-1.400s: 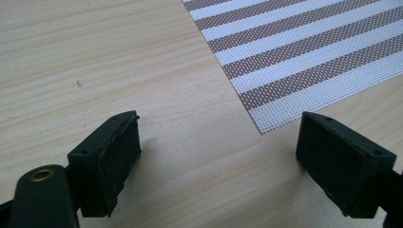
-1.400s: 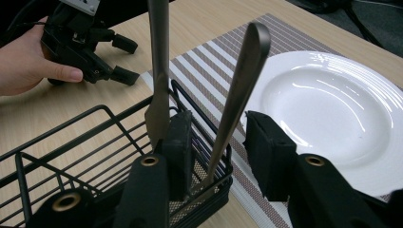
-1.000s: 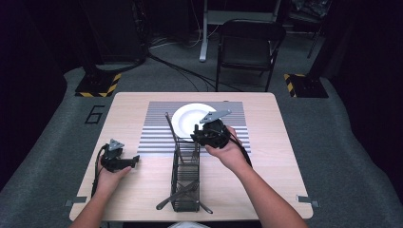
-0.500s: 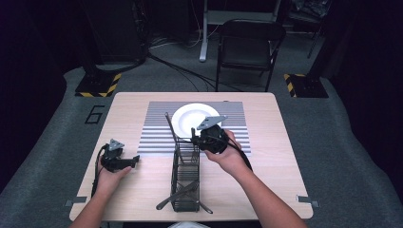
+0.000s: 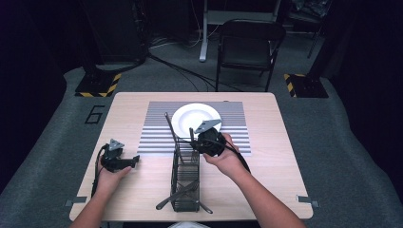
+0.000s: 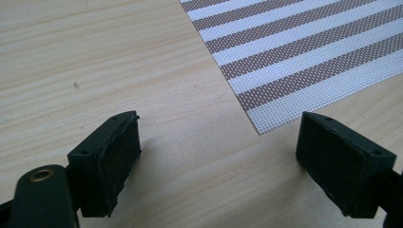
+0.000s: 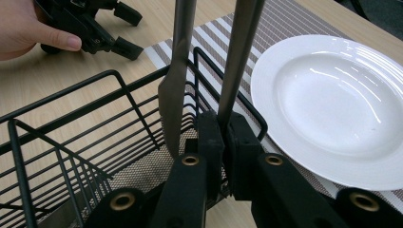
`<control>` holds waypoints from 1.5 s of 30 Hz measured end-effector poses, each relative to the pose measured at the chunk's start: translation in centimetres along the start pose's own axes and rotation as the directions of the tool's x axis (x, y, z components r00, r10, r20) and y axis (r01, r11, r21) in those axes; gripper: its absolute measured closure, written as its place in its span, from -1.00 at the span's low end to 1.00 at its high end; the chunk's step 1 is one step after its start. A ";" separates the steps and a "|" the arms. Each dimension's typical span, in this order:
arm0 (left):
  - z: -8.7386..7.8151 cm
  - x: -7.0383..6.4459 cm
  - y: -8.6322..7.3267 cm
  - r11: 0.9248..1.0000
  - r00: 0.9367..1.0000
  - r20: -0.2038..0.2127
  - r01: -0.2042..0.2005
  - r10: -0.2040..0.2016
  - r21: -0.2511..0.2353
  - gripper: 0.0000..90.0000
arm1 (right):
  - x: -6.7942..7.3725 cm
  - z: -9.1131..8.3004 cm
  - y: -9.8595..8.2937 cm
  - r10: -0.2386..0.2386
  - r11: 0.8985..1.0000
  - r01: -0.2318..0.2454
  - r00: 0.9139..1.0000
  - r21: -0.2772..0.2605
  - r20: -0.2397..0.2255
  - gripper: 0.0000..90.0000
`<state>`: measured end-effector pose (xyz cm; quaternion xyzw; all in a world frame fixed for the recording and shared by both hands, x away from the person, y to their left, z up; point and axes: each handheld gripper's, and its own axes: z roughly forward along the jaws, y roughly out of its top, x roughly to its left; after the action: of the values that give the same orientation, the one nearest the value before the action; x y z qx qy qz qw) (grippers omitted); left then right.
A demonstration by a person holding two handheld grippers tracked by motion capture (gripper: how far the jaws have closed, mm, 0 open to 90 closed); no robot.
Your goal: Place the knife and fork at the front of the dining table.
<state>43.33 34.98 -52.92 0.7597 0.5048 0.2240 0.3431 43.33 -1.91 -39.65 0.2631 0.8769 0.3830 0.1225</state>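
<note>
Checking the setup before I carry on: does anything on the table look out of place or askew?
The black wire basket lies partly over the striped placemat's near edge, and dark utensils poke out low through its near end at slants. The white plate sits squarely on the mat. Nothing looks spilled or damaged.
</note>
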 end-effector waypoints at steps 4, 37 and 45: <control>0.0 0.0 0.0 1.000 1.000 0.002 0.000 0.000 -0.001 -0.67 | -0.1 0.3 0.0 0.002 1.000 -0.002 1.000 0.013 -0.006 0.93; 0.0 0.0 0.0 1.000 1.000 0.004 0.000 0.000 -0.001 -0.67 | 0.6 -3.3 3.1 0.026 1.000 -0.027 0.997 -0.005 -0.079 0.94; 0.0 0.0 0.0 1.000 1.000 0.004 0.000 0.000 -0.001 -0.67 | 0.7 -5.4 4.7 0.027 1.000 -0.028 0.995 -0.011 -0.092 0.94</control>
<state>43.37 34.97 -52.93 0.7601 0.5040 0.2229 0.3442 42.25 -2.12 -32.59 0.2565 0.8755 0.4019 0.0786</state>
